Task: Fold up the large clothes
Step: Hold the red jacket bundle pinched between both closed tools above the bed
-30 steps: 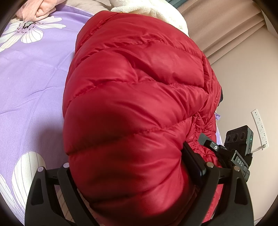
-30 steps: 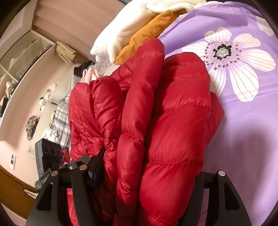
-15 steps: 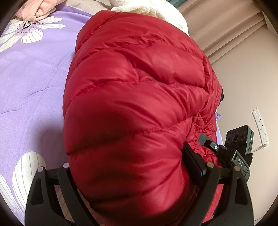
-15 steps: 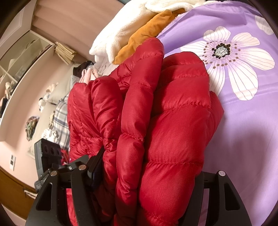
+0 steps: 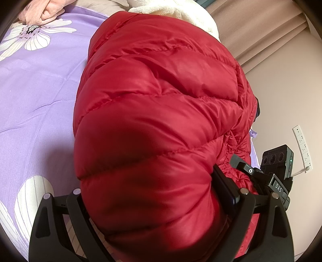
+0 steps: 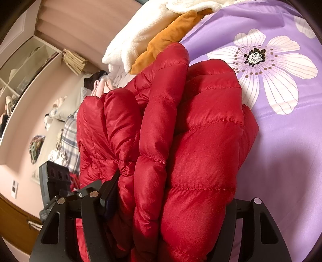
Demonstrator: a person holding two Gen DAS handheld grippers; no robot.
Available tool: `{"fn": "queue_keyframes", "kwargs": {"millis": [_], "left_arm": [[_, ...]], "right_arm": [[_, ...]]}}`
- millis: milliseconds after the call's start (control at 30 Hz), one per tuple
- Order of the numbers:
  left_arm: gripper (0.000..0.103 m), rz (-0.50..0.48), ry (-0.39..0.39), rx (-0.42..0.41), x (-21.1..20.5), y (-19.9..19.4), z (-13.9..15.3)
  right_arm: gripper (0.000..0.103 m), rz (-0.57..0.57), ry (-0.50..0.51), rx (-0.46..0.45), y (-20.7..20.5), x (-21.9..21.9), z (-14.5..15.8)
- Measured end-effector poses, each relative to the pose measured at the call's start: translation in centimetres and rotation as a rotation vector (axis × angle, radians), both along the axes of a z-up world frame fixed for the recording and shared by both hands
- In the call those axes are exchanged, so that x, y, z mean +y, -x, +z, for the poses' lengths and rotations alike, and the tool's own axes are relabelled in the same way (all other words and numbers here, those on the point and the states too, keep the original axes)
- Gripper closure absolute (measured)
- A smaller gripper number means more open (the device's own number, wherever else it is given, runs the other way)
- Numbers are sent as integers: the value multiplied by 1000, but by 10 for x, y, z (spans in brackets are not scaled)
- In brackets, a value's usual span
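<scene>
Nearest to us, the left gripper had its two black fingers spread wide around a thick roll of the red down jacket, and the padding bulged between them and pressed against both fingers, so we read it as clamped on the jacket. The right gripper stood much the same: its jaws were held wide apart, and several folded layers of the red down jacket were packed between them and touching both sides, so it too had hold of the garment. From the left wrist view we could see the other gripper's black body just beside the jacket's right edge.

The jacket itself lay bunched and doubled over on the purple bedsheet, its quilted channels running across the bulk in the left view and standing on edge as stacked folds in the right view. The sheet carried large white flowers, one just beyond the jacket in the right view.

Farther off, at the head of the jacket, we saw a cream fleece blanket with an orange cloth lying against it, and a pink garment at the sheet's far corner. Beyond those were beige curtains, a white power strip on the wall, and open shelves.
</scene>
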State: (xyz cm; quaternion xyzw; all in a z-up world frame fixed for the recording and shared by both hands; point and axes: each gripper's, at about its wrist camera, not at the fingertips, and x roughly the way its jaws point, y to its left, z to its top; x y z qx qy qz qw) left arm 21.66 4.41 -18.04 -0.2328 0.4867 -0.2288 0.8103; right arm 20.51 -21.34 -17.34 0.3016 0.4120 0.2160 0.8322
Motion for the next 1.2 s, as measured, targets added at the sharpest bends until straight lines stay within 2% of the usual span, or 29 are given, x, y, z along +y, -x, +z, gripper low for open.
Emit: {"fn": "queue_keyframes", "kwargs": {"millis": [567,967,1200], "left_arm": [[8,-1,-1,1,2,-1,0],[5,13,-21,-2,13,1,5],[5,37,-80,-23,29,13,19]], "right_arm": [[34,-9,0,6,0,-2,-3],[27,-31,27,31,2,2,-3],[16,-54,66,48,1,8,2]]}}
